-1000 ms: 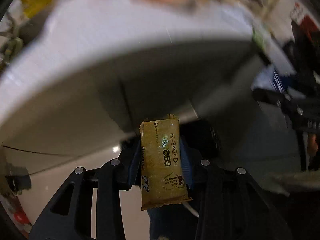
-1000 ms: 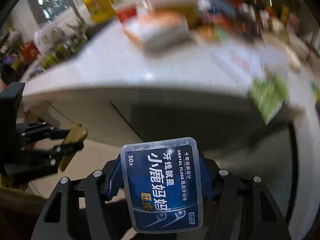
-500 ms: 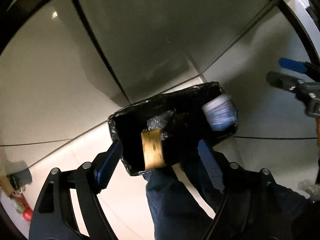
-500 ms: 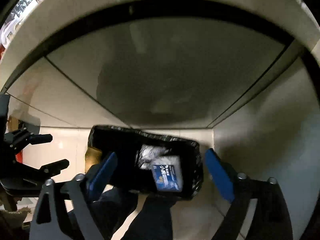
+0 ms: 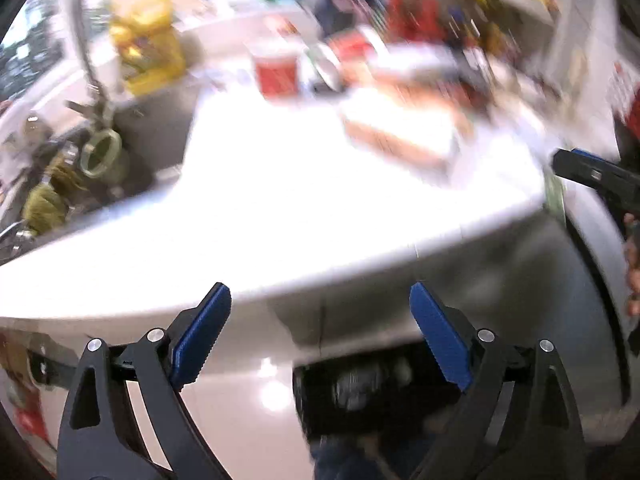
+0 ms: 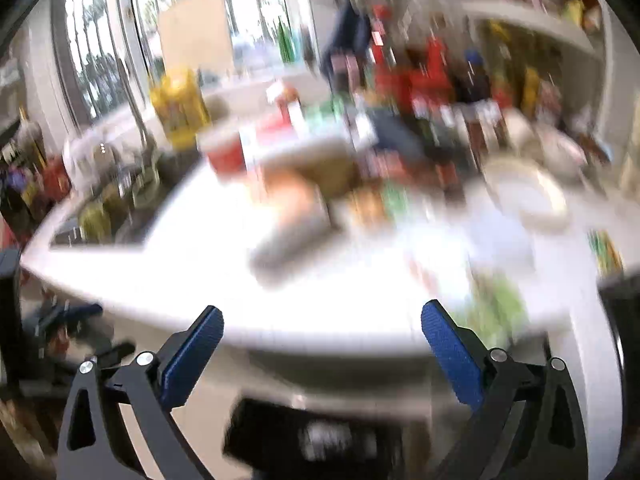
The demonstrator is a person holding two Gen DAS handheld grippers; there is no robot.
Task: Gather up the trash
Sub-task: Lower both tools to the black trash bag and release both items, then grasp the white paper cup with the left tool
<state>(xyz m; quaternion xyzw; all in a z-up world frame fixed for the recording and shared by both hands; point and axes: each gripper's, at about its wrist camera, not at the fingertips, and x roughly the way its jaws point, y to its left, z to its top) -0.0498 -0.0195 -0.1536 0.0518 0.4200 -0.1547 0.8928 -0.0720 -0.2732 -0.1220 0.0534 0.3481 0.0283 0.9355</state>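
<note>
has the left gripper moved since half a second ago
Yes. The left gripper has swung upward: it was aimed down at the black trash bin, which now sits low in its view, with the white countertop ahead.

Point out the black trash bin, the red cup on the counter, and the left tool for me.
black trash bin [image 5: 372, 392], left wrist view, its dark liner.
red cup [image 5: 277, 74], left wrist view, its red side.
left tool [image 5: 320, 312], left wrist view, gap between open blue fingers.
</note>
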